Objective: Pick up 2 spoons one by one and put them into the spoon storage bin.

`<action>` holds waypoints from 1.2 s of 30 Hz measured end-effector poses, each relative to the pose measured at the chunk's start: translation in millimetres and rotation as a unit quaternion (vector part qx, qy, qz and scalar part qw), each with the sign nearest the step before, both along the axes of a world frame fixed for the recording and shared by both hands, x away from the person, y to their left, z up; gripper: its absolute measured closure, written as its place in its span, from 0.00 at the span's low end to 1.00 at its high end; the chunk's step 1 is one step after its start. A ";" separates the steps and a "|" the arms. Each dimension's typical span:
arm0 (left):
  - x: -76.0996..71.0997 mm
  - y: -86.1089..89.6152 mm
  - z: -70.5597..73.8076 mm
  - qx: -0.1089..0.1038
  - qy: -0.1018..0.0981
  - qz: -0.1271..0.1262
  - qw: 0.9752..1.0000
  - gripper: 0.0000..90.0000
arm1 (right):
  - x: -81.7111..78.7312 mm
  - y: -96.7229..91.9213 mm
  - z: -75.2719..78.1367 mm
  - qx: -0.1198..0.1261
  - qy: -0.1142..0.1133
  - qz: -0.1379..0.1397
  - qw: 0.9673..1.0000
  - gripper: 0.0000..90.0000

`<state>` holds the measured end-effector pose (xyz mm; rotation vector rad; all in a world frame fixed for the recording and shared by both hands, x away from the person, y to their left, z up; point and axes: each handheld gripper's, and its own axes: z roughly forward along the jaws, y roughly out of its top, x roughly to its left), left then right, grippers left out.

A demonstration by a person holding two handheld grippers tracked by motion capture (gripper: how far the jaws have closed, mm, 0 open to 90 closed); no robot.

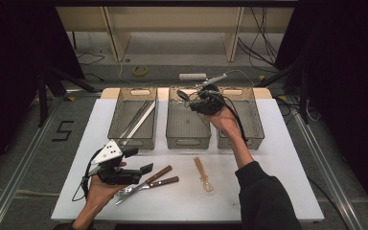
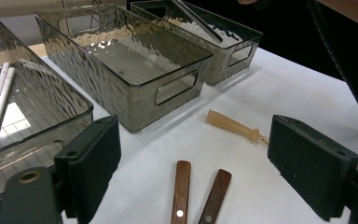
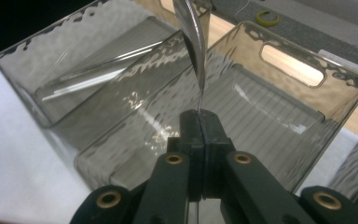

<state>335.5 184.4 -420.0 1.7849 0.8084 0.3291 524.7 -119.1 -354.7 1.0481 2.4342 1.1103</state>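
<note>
Over the middle smoked-plastic bin (image 1: 188, 120), the right gripper (image 1: 202, 100) has its jaws clamped tight on a thin metal utensil (image 3: 192, 37), possibly a spoon; in the right gripper view the shiny piece sticks up from between the closed pads (image 3: 200, 122), above that bin's ribbed floor. Down at the near left of the white table (image 1: 278, 191), the left gripper (image 1: 141, 165) sits with its jaws spread wide and nothing between them. Just ahead of it lie two wooden-handled forks (image 1: 148, 184), side by side, and a pale amber utensil (image 1: 202, 175) lies further right. Long metal tongs (image 1: 136, 120) rest in the left bin (image 1: 133, 117), and the right bin (image 1: 242, 120) stands beside the raised hand.
</note>
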 end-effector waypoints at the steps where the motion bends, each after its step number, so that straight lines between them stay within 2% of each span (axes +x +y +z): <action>1: -0.2 0.0 0.0 -0.001 0.000 0.000 1.000 0.18 | 2.1 1.3 0.0 0.002 0.001 -0.005 1.000 1.00; 9: -2.4 1.0 0.6 -0.005 -0.004 0.003 1.000 0.18 | 12.3 12.8 -3.9 0.000 -0.004 -0.026 1.000 1.00; 16: -3.1 2.4 0.4 -0.004 -0.004 0.002 1.000 0.18 | 17.9 15.6 -12.5 -0.006 -0.003 -0.040 0.999 1.00; 30: -3.7 3.1 0.3 -0.001 -0.006 0.001 1.000 0.18 | 20.1 20.4 -38.8 -0.024 0.018 -0.048 0.998 1.00; 36: -3.5 2.4 0.0 0.000 -0.005 0.000 1.000 0.18 | 18.4 20.6 -45.6 -0.027 0.025 -0.046 0.998 1.00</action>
